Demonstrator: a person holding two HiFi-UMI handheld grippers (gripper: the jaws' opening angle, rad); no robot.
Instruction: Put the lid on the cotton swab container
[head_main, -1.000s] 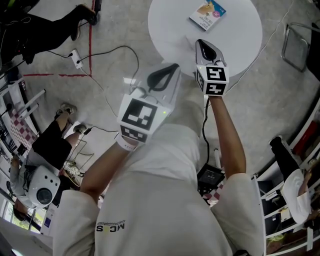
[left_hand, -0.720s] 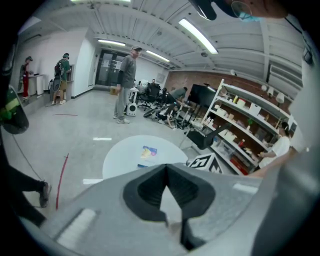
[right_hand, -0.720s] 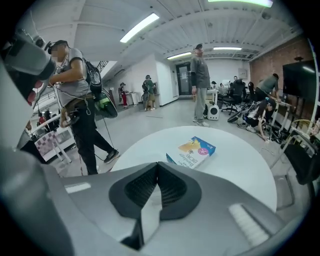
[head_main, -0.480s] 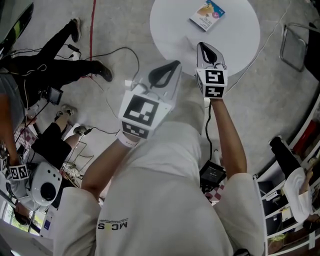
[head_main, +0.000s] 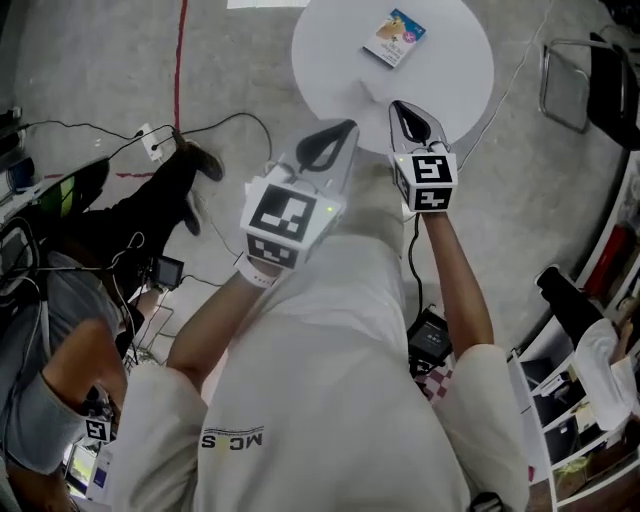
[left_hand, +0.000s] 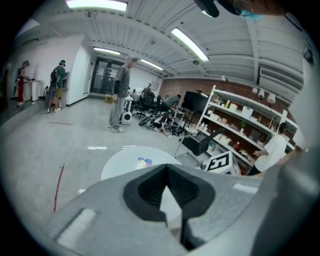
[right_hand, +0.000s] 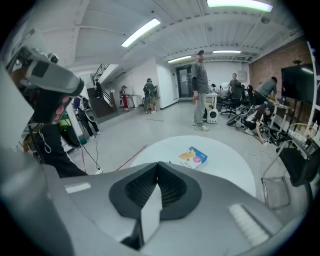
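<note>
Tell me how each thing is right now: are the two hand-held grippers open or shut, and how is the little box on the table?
Left hand-held gripper: shut, tips together, nothing held.
Right hand-held gripper: shut, tips together, nothing held.
Colourful box: lying flat on the table, apart from both grippers; whether it is open or closed cannot be told.
Round white table: standing upright, bearing the box.

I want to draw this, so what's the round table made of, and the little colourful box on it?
The round table looks like smooth white plastic or painted board: even top, no grain. The box looks like printed cardboard: flat, sharp-edged, bright pictures.
</note>
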